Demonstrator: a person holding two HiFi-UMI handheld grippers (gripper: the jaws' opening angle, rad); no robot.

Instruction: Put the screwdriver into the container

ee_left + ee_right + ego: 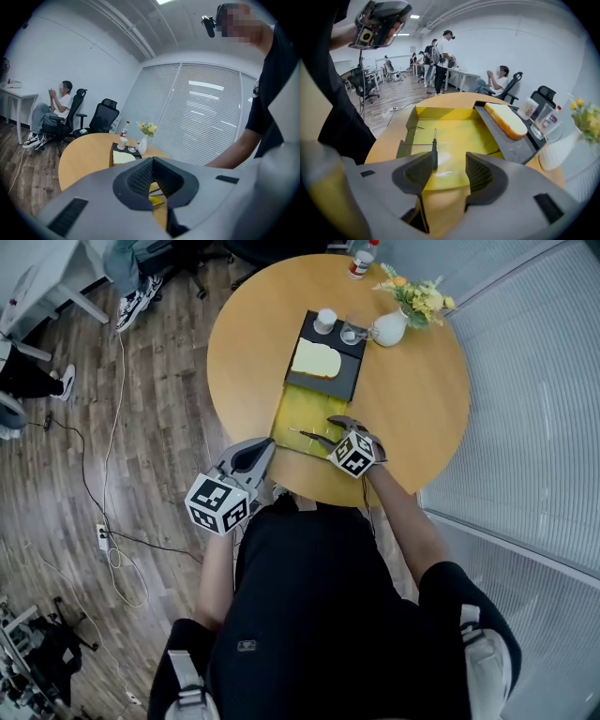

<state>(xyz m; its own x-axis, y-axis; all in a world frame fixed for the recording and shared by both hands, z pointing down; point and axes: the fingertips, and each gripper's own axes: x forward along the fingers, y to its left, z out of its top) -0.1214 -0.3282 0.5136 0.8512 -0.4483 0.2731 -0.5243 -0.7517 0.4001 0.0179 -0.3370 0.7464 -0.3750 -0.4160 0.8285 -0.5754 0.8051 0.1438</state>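
A black-handled screwdriver (pixel 434 152) lies flat on the floor of the open yellow container (pixel 440 113), close by my right gripper's left jaw but free of it. In the head view the screwdriver (pixel 305 433) shows as a thin dark line in the container (pixel 298 407) at the table's near edge. My right gripper (pixel 449 164) stands open at the container's near end with nothing between its pads; the head view shows the right gripper (pixel 330 430) over the container's right corner. My left gripper (pixel 265 448) is shut and empty, off the table's near-left edge, and its left gripper (pixel 152 161) view looks across the table.
Beyond the container a black tray (pixel 345 381) carries a pale yellow slab (pixel 316 359) and a white cup (pixel 325 321). A glass (pixel 352 332), a white vase with flowers (pixel 389 327) and a bottle (pixel 362 259) stand on the round wooden table (pixel 412 409). People and office chairs are farther off.
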